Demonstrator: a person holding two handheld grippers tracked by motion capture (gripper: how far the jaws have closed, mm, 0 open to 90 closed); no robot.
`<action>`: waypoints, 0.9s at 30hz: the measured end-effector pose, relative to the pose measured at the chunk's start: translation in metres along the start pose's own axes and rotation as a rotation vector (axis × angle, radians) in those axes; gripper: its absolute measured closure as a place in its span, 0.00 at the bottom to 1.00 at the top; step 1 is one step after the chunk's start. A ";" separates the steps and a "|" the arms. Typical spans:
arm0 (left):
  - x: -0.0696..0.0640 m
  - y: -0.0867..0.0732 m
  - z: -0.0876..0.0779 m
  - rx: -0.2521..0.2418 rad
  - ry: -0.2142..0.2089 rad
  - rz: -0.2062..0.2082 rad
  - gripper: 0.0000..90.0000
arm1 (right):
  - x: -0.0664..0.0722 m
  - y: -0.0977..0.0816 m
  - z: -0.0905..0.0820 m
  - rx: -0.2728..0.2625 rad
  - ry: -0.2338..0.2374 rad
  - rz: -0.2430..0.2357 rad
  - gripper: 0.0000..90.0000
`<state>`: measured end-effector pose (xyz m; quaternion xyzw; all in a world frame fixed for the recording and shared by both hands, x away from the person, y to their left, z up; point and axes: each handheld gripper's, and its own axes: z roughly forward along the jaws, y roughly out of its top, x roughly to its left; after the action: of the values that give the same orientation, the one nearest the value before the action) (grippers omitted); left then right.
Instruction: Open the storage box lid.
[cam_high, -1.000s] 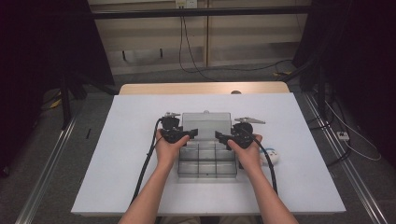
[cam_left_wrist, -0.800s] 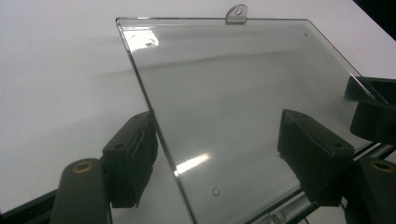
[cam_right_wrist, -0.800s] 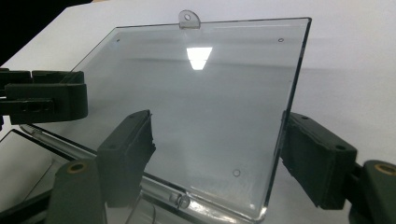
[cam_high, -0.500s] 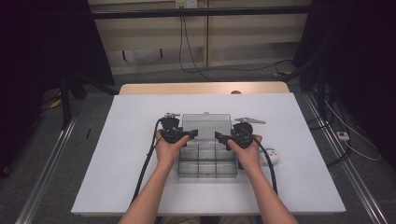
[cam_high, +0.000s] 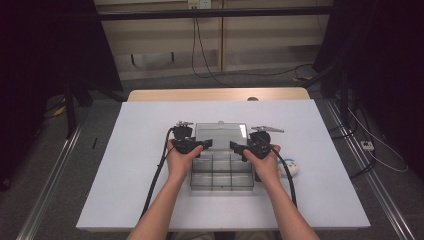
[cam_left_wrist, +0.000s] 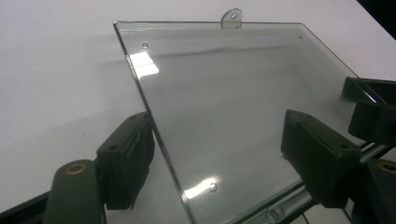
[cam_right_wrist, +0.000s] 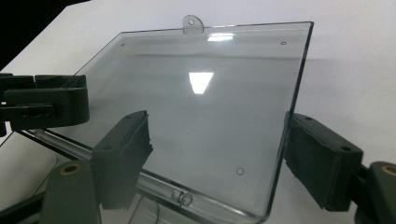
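The clear lid (cam_high: 220, 132) of the box (cam_high: 221, 172) lies open and flat, straight ahead of both hands. My left gripper (cam_left_wrist: 219, 158) and right gripper (cam_right_wrist: 217, 156) are open, one jaw over each side edge.

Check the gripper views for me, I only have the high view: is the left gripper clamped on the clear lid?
Observer: No. The left gripper is open. The lid has one side edge between the jaws, and one pad stands well clear of that edge.
Operator: Right one?
Observer: The right gripper is open too, straddling the lid's other side edge without pinching it.
Operator: Anything on the lid's far edge?
Observer: A small rounded tab with a hole, at mid-edge.
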<state>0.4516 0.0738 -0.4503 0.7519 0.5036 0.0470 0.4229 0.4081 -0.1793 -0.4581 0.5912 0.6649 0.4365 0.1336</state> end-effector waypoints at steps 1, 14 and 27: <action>0.000 0.000 0.000 0.000 -0.001 -0.001 0.28 | 0.000 0.000 0.000 0.001 0.001 0.002 0.26; 0.000 -0.001 0.001 0.026 -0.025 -0.020 0.25 | -0.001 0.000 0.000 0.013 0.011 0.019 0.25; 0.002 -0.002 0.001 0.054 -0.040 -0.054 0.22 | -0.001 0.001 -0.002 0.018 -0.004 0.018 0.23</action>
<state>0.4520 0.0749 -0.4527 0.7500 0.5162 0.0072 0.4136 0.4076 -0.1811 -0.4570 0.5990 0.6634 0.4304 0.1256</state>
